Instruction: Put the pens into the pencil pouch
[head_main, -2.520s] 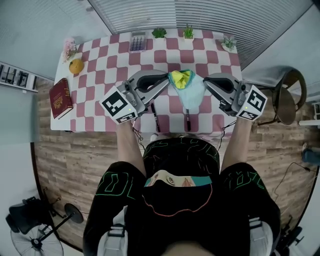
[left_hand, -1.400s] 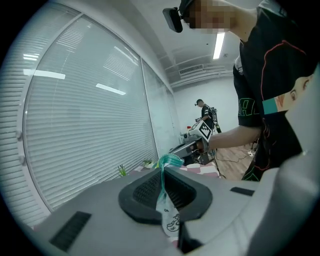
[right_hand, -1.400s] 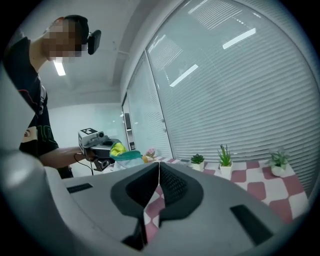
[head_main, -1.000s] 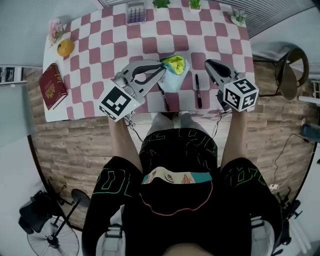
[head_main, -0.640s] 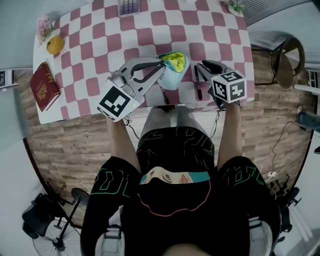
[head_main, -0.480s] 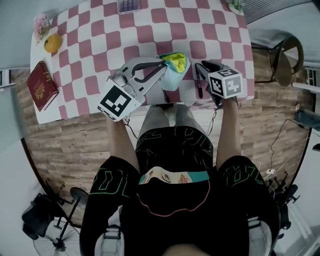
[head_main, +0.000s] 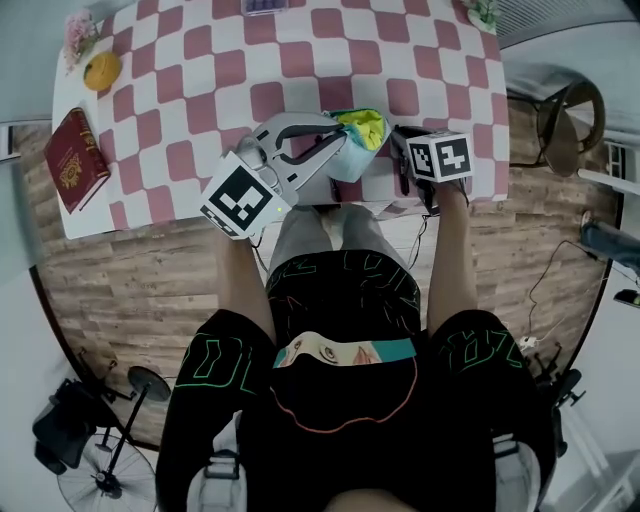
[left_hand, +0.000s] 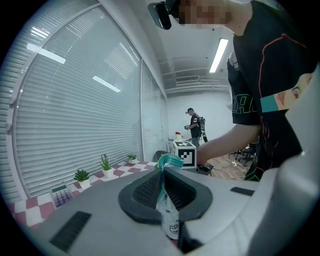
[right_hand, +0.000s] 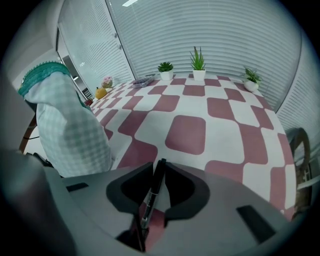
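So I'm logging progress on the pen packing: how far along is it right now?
Done: the left claw is shut on the pouch, holding it upright. In hand: the right claw, its jaws just having been opening, straddles a black pen lying on the table, apparently not pinched yet. Left: grip that pen, drop it into the pouch, then any others. The pouch's inside isn't visible.

Checkered tbl w/ red book at left edge, orange + pink flowers far-left corner, calculator + 3 potted plants along far edge. Chair to right, fan on wood floor.
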